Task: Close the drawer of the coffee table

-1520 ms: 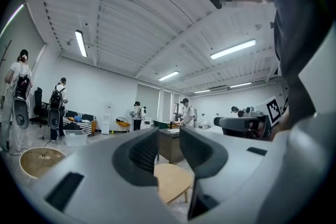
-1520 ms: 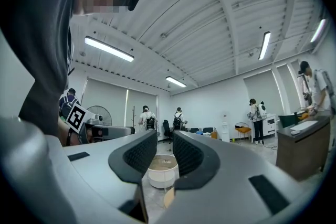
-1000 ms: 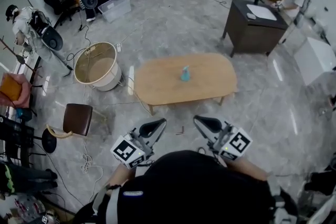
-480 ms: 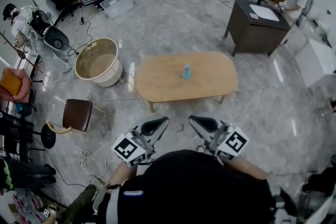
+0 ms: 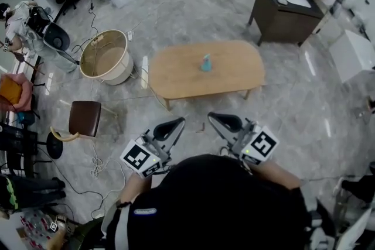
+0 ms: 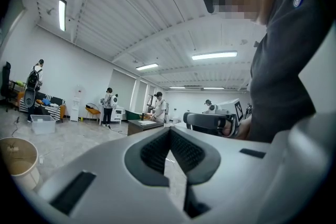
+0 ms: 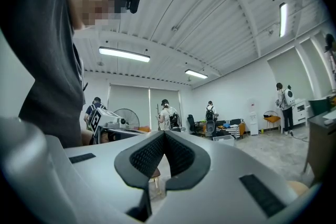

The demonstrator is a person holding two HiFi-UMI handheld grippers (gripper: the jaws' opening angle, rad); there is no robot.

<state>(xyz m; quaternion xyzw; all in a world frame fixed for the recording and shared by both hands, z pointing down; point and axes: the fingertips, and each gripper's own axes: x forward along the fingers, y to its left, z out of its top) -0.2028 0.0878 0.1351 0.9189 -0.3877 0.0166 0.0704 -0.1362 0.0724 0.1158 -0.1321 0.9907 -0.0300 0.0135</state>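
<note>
The light wooden coffee table stands on the floor ahead of me, with a small teal bottle on its top. No drawer shows from this side. My left gripper and right gripper are held side by side in front of my body, well short of the table. Both are shut with nothing between the pads. In the left gripper view the left gripper's jaws meet, and the right gripper shows beyond them. The right gripper's jaws also meet in its own view.
A round beige tub stands left of the table and a brown chair sits nearer me on the left. A dark desk is at the back right. Cables lie on the floor. Several people stand around the room's edges.
The table and room have slid upward a little in the head view. Both grippers stay shut, side by side. The person at the far left has shifted toward the frame's edge.
</note>
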